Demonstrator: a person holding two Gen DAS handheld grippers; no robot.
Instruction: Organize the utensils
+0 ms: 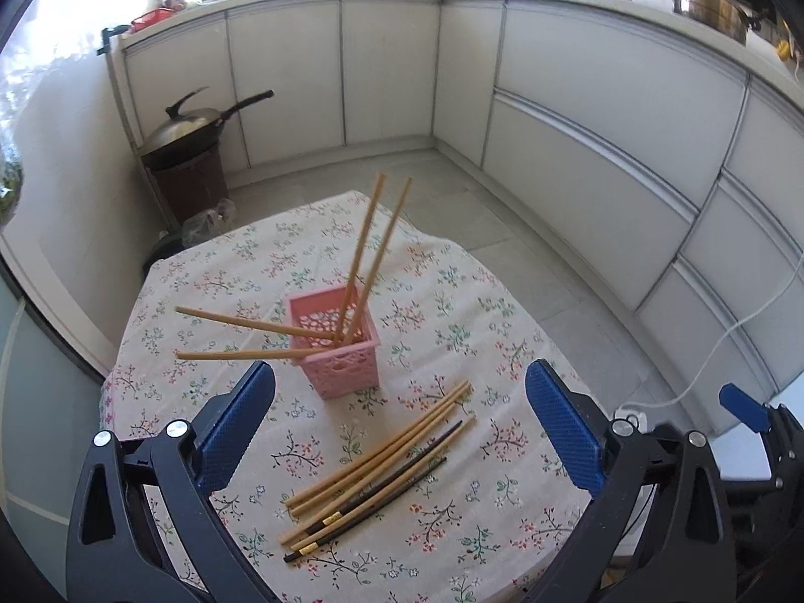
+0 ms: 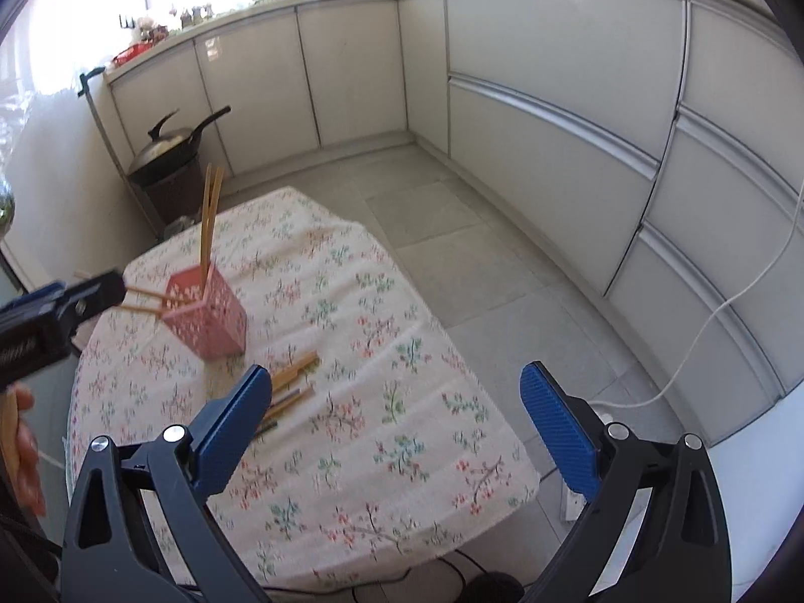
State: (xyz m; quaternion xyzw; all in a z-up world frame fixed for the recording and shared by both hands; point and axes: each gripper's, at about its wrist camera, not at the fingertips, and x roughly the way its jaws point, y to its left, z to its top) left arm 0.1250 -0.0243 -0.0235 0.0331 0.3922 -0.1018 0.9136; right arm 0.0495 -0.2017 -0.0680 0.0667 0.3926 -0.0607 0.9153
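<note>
A pink perforated holder (image 1: 337, 352) (image 2: 208, 314) stands on the floral tablecloth (image 1: 452, 311) with several tan chopsticks (image 1: 369, 251) leaning out of it. A loose bundle of tan and dark chopsticks (image 1: 379, 470) lies on the cloth in front of the holder, between and just beyond my left gripper's (image 1: 399, 417) blue fingers (image 1: 241, 432). That gripper is open and empty. My right gripper (image 2: 397, 417) is open too, above the cloth's right part; its left finger (image 2: 231, 427) hides part of the loose chopsticks (image 2: 291, 382). The left gripper shows at the left edge of the right wrist view.
The small table sits in a kitchen corner with white cabinets (image 1: 578, 115) around it. A lidded wok (image 1: 186, 133) rests on a dark bin behind the table. A white cable (image 1: 728, 331) and power strip lie on the floor at right. A hand (image 2: 22, 452) shows at far left.
</note>
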